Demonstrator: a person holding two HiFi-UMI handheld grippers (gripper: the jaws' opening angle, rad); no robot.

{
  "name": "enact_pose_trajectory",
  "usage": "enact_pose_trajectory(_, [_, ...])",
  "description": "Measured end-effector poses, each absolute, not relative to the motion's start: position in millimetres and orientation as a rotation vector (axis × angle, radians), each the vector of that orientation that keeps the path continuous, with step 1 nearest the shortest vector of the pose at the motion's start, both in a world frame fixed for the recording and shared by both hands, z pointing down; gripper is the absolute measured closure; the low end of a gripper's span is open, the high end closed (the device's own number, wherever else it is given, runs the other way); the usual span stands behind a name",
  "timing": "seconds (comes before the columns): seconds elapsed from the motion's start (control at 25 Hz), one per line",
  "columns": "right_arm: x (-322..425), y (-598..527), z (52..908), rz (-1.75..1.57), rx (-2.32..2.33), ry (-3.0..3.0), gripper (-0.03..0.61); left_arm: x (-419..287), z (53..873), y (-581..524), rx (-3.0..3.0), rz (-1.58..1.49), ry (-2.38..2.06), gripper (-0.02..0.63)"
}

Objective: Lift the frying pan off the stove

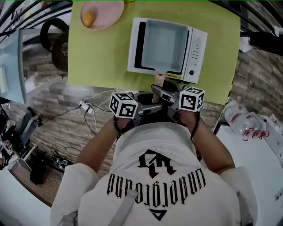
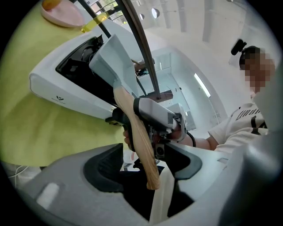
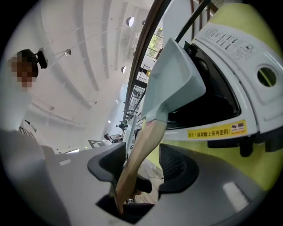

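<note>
A square pale blue-grey frying pan (image 1: 163, 44) sits on the white stove (image 1: 197, 48) on the yellow-green table (image 1: 104, 59). Its wooden handle (image 1: 159, 80) sticks out over the table's front edge. My left gripper (image 1: 148, 108) and right gripper (image 1: 166, 97) meet at that handle from either side. In the left gripper view the handle (image 2: 139, 137) runs between the jaws of my left gripper (image 2: 148, 161) with a gap on both sides. In the right gripper view the handle (image 3: 147, 140) lies between the jaws of my right gripper (image 3: 141, 167), close to one pad and apart from the other.
A pink plate (image 1: 108, 12) with an orange item (image 1: 87, 18) lies at the table's far left. A power strip with cables (image 1: 86, 107) is on the stone-patterned floor to the left. A white table with plastic bottles (image 1: 239, 117) stands at the right.
</note>
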State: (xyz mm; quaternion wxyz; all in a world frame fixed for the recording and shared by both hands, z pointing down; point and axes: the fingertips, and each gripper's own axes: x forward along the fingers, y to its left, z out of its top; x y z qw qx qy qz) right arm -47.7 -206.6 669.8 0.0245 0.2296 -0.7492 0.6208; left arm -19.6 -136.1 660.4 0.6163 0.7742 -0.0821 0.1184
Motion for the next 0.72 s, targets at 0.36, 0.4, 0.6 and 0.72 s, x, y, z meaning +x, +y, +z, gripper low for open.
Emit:
enact_pose_trajectory(0.36, [-63,-207,672,2.017,0.617,-2.342,0.402,-15,662,-133,1.777,0.271,-0.140,0.454])
enact_pose_trajectory(0.4, [-65,-208,671,2.027,0.608,-2.346,0.413,-15,662,-133,1.778,0.270,-0.139,0.457])
enact_pose_trajectory(0.6, [-70,-207,671,2.081,0.579,-2.350,0.431,-19,664,-131,1.777,0.271,-0.134,0.466])
enact_pose_trajectory(0.72, [-72,-207,670,2.111,0.577,-2.345,0.440,-20,666,-130,1.773,0.269,-0.127,0.471])
